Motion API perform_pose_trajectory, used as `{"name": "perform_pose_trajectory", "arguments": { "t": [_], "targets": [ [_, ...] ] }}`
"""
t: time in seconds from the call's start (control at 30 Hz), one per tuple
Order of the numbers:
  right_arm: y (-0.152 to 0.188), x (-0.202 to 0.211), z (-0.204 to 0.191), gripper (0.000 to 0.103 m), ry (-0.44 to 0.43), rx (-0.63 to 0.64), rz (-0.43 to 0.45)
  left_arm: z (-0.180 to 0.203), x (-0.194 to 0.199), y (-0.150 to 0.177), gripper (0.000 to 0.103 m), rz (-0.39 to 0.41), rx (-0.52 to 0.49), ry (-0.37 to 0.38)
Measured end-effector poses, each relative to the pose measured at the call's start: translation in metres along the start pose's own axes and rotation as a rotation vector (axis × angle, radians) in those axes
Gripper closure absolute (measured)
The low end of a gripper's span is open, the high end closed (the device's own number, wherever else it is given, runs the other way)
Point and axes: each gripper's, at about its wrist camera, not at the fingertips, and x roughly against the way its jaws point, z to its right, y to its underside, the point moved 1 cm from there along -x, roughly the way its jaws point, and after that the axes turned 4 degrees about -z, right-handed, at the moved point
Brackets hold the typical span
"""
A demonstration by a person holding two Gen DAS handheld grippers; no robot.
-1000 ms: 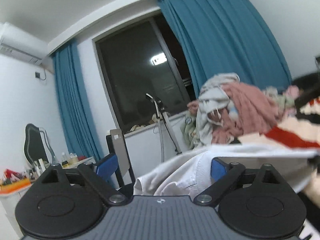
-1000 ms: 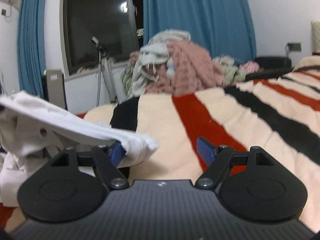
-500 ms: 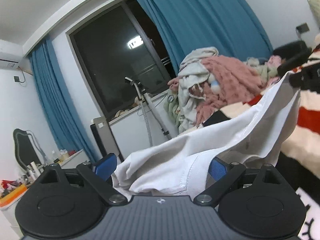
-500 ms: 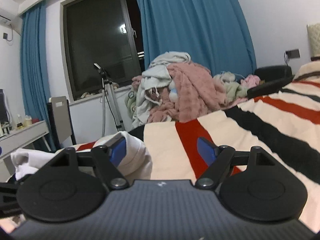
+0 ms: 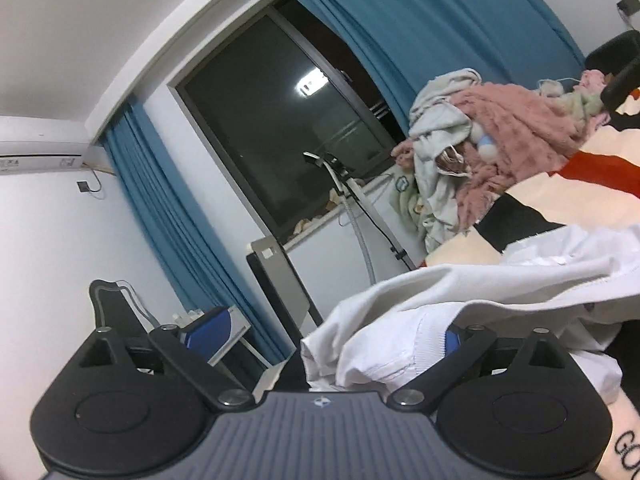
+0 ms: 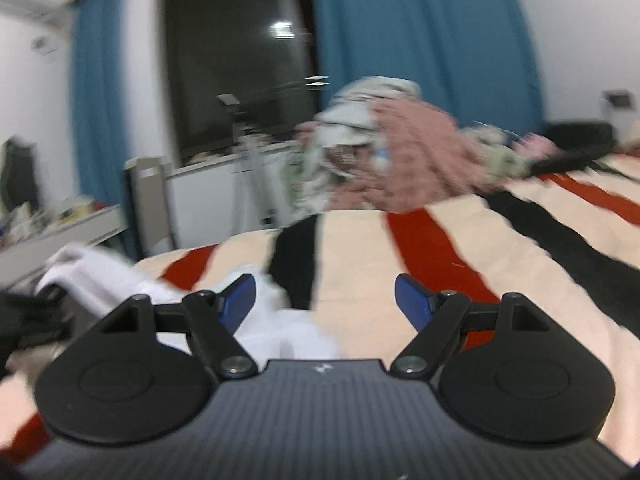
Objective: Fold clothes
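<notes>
A white garment (image 5: 460,292) lies crumpled over the right finger of my left gripper (image 5: 332,332) and spreads right onto the striped bed cover (image 5: 600,196). That gripper is open, its blue pads far apart, and the cloth only rests on it. In the blurred right wrist view the same white garment (image 6: 96,276) lies on the striped bed cover (image 6: 460,248) at the lower left, reaching under the left finger. My right gripper (image 6: 326,300) is open just above the bed, with nothing pinched between its pads.
A heap of unfolded clothes with a pink blanket (image 5: 516,136) sits at the far end of the bed, also the pink blanket (image 6: 408,156). Beyond are a dark window (image 5: 288,128), blue curtains (image 5: 420,28), a tripod stand (image 5: 356,216) and a desk with clutter (image 6: 60,220).
The white garment has dropped from stretched in the air to lying slack on the bed. The left view has tilted; the right gripper is moving, its view blurred.
</notes>
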Motion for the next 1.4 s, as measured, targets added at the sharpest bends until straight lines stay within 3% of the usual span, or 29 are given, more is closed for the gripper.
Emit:
{"name": "perform_pose_trajectory", "arguments": {
  "t": [0.13,0.23,0.37,0.47,0.57,0.73,0.83,1.03,1.13,1.27,1.4],
  "targets": [
    [0.016,-0.002,-0.043,0.026,-0.087,0.247,-0.029,-0.003,0.005,-0.005,0.003,0.006,0.025,-0.009],
    [0.031,-0.014,-0.062,0.026,-0.008,0.392,-0.09,-0.004,0.008,-0.006,0.003,0.0,0.046,-0.005],
    [0.025,-0.026,-0.036,0.026,0.185,0.249,-0.127,-0.004,0.012,-0.007,0.003,-0.007,0.052,-0.007],
    [0.015,-0.024,0.0,0.026,0.267,0.048,-0.111,-0.005,0.017,-0.008,0.002,0.006,0.065,-0.019],
    [0.003,-0.005,0.02,0.025,0.301,-0.096,-0.009,-0.006,0.025,-0.011,0.0,0.036,0.09,-0.001],
    [-0.016,0.028,0.005,0.025,0.359,-0.028,0.214,0.003,0.038,-0.014,0.0,0.086,0.06,0.017],
    [-0.02,0.038,-0.003,0.025,0.351,0.006,0.277,0.011,0.039,-0.011,0.0,0.096,0.023,0.032],
    [-0.021,0.051,-0.015,0.025,0.329,0.056,0.34,0.032,0.022,-0.005,0.0,0.086,-0.038,0.023],
    [-0.021,0.054,-0.021,0.025,0.319,0.08,0.329,0.033,0.015,-0.002,0.0,0.097,-0.047,0.025],
    [-0.019,0.056,-0.026,0.025,0.319,0.1,0.334,0.04,0.015,-0.003,0.0,0.14,-0.095,0.083],
    [-0.018,0.059,-0.032,0.025,0.319,0.124,0.346,0.047,0.009,-0.003,0.0,0.159,-0.111,0.052]
  ]
}}
